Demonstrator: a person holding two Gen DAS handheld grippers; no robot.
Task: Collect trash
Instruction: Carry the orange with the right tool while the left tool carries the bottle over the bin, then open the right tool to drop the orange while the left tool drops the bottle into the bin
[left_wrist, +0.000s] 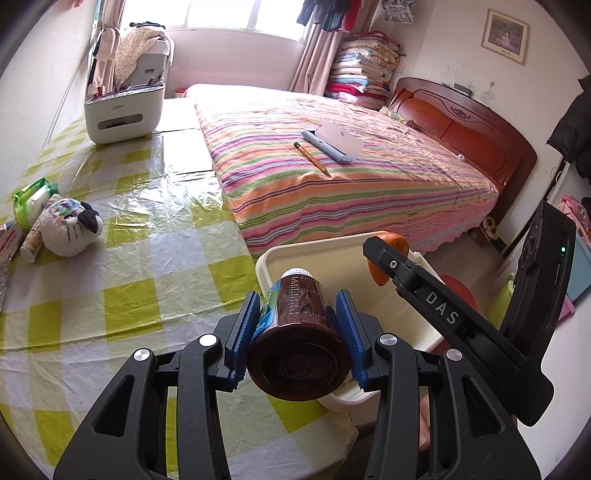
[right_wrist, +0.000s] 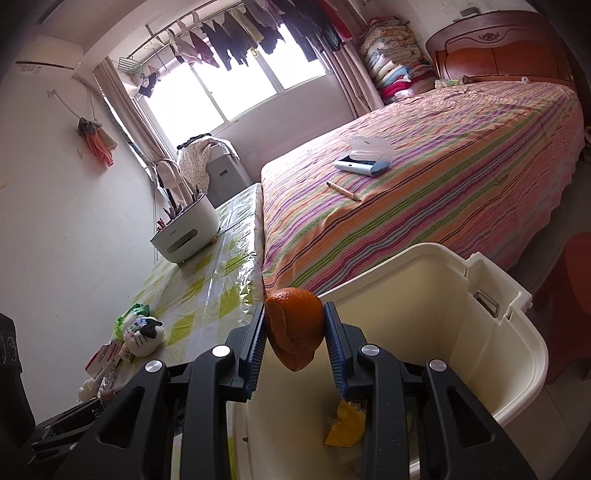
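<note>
My left gripper (left_wrist: 297, 332) is shut on a brown plastic bottle (left_wrist: 299, 343) with a white cap and blue label, its base toward the camera, at the near rim of the cream trash bin (left_wrist: 295, 251). My right gripper (right_wrist: 295, 332) is shut on an orange peel (right_wrist: 293, 325), held over the open cream trash bin (right_wrist: 517, 369). In the left wrist view the right gripper (left_wrist: 384, 258) reaches in from the right with the orange peel (left_wrist: 397, 240) above the bin. A yellow scrap (right_wrist: 345, 424) lies inside the bin.
A checked yellow tablecloth (left_wrist: 129, 295) covers the table at left, with a plush cat (left_wrist: 70, 229), a green wipes pack (left_wrist: 29, 199) and a white organiser (left_wrist: 123, 110). The striped bed (left_wrist: 332, 177) behind the bin holds a pencil (left_wrist: 312, 158) and a blue case (left_wrist: 328, 147).
</note>
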